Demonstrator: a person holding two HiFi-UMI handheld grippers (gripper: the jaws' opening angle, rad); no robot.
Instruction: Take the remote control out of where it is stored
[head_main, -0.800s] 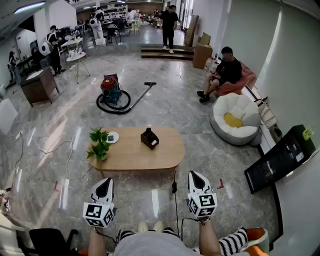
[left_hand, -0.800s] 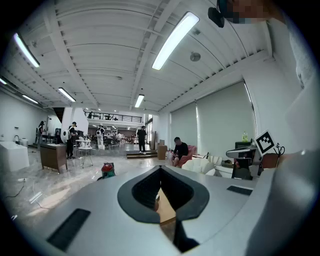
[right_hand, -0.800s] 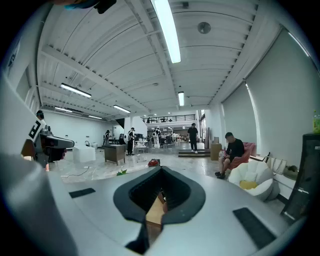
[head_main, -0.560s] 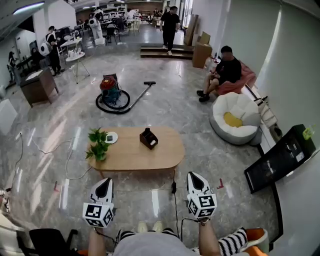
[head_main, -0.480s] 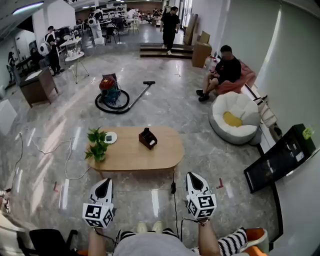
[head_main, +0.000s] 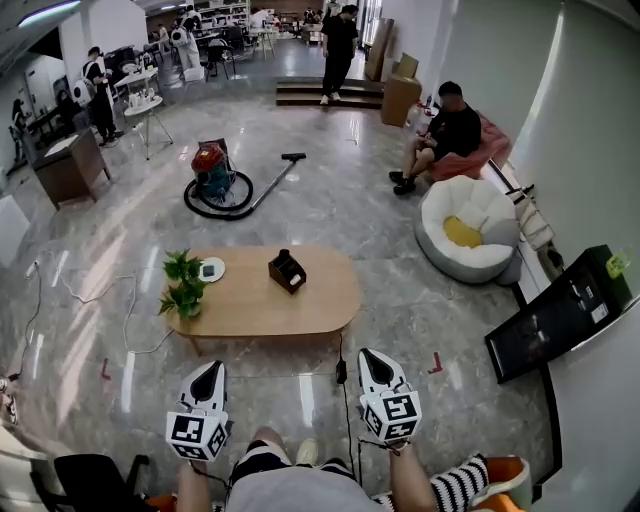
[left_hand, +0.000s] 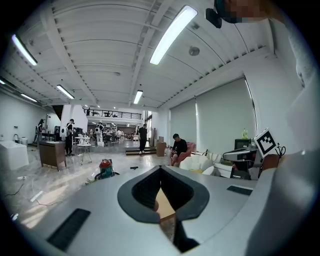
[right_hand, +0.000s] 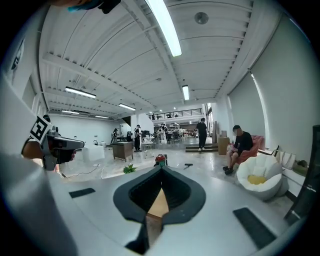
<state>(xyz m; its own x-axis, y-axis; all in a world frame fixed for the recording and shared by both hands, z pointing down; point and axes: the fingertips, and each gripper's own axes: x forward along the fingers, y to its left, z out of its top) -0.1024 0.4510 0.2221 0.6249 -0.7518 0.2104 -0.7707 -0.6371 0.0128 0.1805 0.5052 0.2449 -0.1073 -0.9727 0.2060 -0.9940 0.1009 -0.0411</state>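
Fingers (left_hand: 142, 192) of the left gripper (head_main: 208, 366) and right gripper (head_main: 369, 353) are seen pressed together, empty, well short of the worktop (head_main: 300, 300), where a dark holder (head_main: 287, 271) stands; the remote control cannot be made out.

Nothing in the room can be read as a word, number or brand from where I stand. The only printed signs are the black-and-white square markers (head_main: 197, 436) on the cubes of the two tools: one set on the left hand-held gripper (head_main: 208, 367) at about seven o'clock, one on the right hand-held gripper (head_main: 369, 353) at about five o'clock. They are block patterns, with no letters or digits
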